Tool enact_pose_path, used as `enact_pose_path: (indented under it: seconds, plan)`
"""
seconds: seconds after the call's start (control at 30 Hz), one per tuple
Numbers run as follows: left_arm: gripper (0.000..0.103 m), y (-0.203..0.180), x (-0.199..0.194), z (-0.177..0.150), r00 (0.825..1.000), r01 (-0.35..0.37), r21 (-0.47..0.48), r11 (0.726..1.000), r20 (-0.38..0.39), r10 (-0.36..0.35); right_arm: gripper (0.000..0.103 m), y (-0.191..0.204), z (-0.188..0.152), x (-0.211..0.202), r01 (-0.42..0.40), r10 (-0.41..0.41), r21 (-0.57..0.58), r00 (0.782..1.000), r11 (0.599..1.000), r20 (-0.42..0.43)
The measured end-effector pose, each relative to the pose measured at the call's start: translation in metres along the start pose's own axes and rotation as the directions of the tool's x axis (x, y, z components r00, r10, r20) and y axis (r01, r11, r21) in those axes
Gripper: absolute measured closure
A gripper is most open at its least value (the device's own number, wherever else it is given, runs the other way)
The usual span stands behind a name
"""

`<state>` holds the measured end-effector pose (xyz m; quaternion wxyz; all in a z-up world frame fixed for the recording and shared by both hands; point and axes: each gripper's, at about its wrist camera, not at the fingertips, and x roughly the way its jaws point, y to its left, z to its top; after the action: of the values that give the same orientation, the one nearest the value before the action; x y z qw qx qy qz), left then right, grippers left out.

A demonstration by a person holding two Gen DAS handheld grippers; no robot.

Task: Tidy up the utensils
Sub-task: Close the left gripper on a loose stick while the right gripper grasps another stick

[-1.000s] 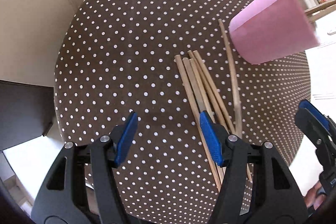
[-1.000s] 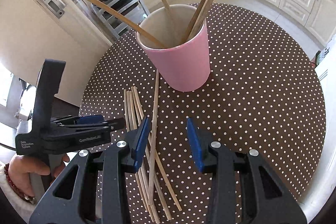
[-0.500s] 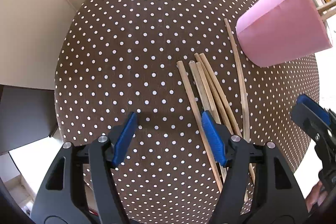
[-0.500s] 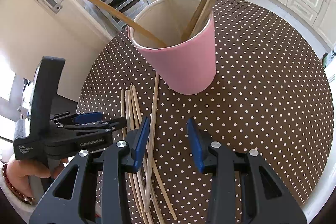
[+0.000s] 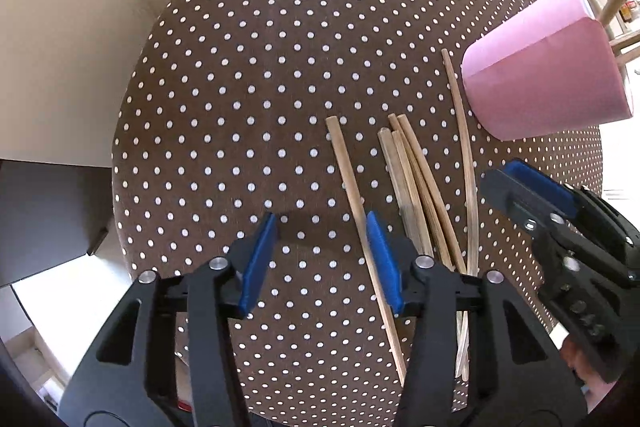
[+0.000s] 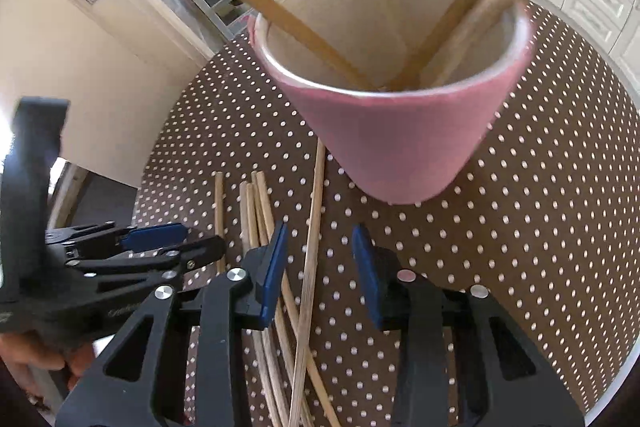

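Wooden chopstick [image 5: 362,219] lies between closing left gripper [image 5: 320,259] jaws.

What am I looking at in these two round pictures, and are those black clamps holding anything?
There is no machine here: a person holds a hand-squeezed clamp in each hand, and each clamp carries a wide-angle camera looking along its fingers. One picture looks straight down from the left gripper; the other looks down at a slant from the right gripper. Each clamp also shows at the edge of the other's picture. Below is a round table with a dotted brown cloth. On it stands a pink cup with several sticks leaning inside, and loose wooden sticks lie beside it. Both grippers' jaws are closing, but neither pinches a stick yet: one stick lies under the left gripper, a thin one under the right.
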<state>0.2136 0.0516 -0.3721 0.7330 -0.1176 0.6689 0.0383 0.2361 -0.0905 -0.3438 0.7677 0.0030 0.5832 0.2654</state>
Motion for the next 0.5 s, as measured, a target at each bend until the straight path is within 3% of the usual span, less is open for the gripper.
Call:
enact_pose_path:
  seconds: [0.07,0.23,0.4,0.43,0.47,0.5]
  plan:
    - [0.065,0.000,0.002,0.008,1.000,0.001,0.002,1.000,-0.001,-0.001,0.079,0.003,0.002,0.008,0.017,-0.017,0.002,1.000,1.000,-0.002]
    - [0.067,-0.003,0.007,0.019,1.000,0.005,-0.004,1.000,-0.008,-0.005,0.084,0.011,0.007,0.024,0.047,-0.047,-0.001,0.999,0.999,-0.001]
    - [0.075,0.000,0.004,0.013,1.000,0.019,0.003,1.000,0.009,-0.019,0.097,0.018,0.014,0.031,0.083,-0.083,-0.032,0.996,0.996,-0.011]
    - [0.083,0.002,0.003,0.012,0.999,0.043,-0.005,0.999,0.013,-0.043,0.098,0.020,0.015,0.033,0.080,-0.081,-0.034,0.997,0.996,-0.017]
    - [0.098,0.004,0.001,0.007,0.997,0.073,-0.011,0.997,0.012,-0.073,0.098,0.022,0.016,0.034,0.077,-0.078,-0.038,0.997,0.996,-0.025]
    - [0.098,0.005,0.002,0.006,0.995,0.101,-0.020,0.995,-0.001,-0.101,0.098,0.023,0.017,0.034,0.073,-0.074,-0.042,0.997,0.996,-0.036]
